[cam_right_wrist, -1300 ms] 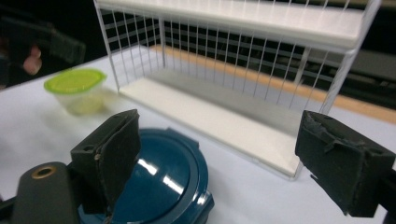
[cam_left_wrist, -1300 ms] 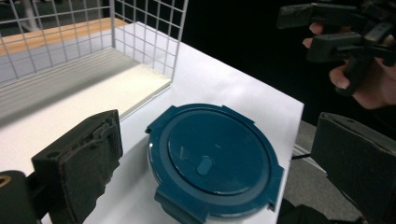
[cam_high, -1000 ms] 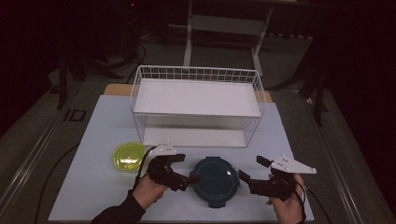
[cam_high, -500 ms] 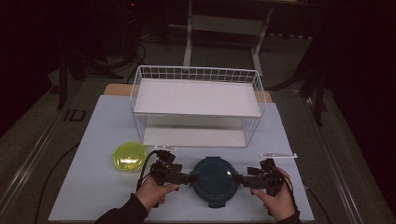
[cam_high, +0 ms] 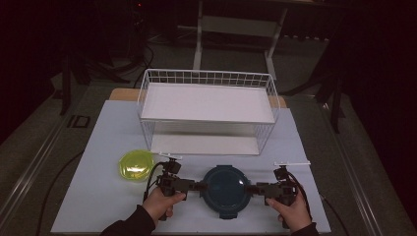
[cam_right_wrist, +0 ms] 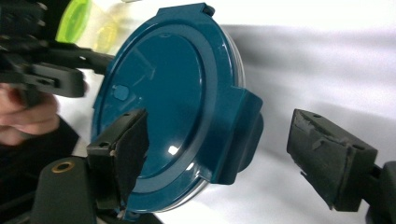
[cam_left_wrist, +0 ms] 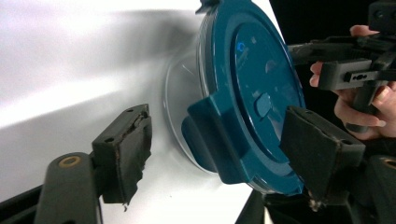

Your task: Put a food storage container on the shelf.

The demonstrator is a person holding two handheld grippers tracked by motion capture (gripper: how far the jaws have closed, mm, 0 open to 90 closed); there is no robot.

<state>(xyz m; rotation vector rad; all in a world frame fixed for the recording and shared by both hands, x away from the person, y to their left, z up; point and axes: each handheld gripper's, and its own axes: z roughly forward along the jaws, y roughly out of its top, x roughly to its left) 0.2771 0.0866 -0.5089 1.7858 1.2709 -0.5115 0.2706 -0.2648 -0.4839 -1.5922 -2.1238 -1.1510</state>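
The table point(cam_high: 98, 147) carries a wire rack point(cam_high: 206, 110) at its 12 o'clock, and at 6 o'clock, near the front edge, sits the container point(cam_high: 225, 187) with its teal lid point(cam_left_wrist: 261, 93). A yellow-green bowl point(cam_high: 135, 164) lies at the container's 10 o'clock, apart from it.

The step in hand looks like lining up on the lid's side latches, one gripper per side. The left gripper point(cam_high: 199, 186) comes in at the container's 9 o'clock, the right gripper point(cam_high: 252, 189) at its 3 o'clock. Both sets of jaws stand spread, each straddling a latch tab without pinching it: in the left gripper view the tab point(cam_left_wrist: 219, 130) sits between the pads, and the right gripper view shows the opposite tab point(cam_right_wrist: 240, 135) likewise framed.

The next move probably calls for closing on both tabs together and working them evenly, so the container does not slide or tip.

The lid is round, glossy and dark teal, with a raised rim and a small vent button point(cam_right_wrist: 120, 92). A clear base shows under its edge. Further tabs sit at 12 and 6 o'clock.
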